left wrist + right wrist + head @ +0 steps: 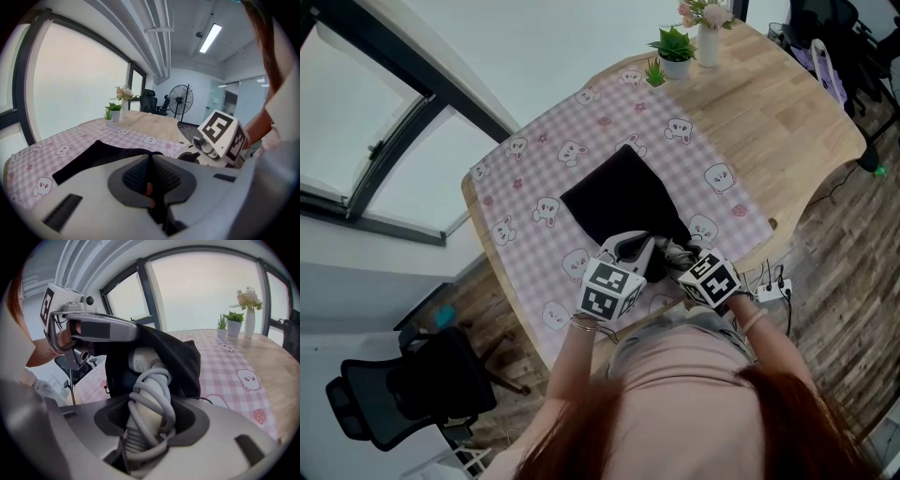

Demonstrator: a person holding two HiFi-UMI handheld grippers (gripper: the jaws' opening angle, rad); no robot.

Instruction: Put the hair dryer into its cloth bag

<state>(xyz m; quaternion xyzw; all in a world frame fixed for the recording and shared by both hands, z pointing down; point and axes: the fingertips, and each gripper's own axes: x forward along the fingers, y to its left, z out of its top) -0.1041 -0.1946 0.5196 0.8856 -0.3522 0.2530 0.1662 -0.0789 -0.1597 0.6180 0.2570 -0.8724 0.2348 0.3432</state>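
Note:
A black cloth bag lies on the pink checked tablecloth, its mouth toward me. My left gripper is shut on the bag's rim and holds that edge lifted; in the right gripper view the black cloth hangs from its tip. My right gripper is shut on the handle of the grey-white hair dryer, which has its cord wound round it. The dryer's head sits in the bag's mouth. In the head view the dryer shows between both grippers at the near table edge.
Two small potted plants and a vase of flowers stand at the far end of the wooden table. An office chair is on the floor to the left, a power strip to the right.

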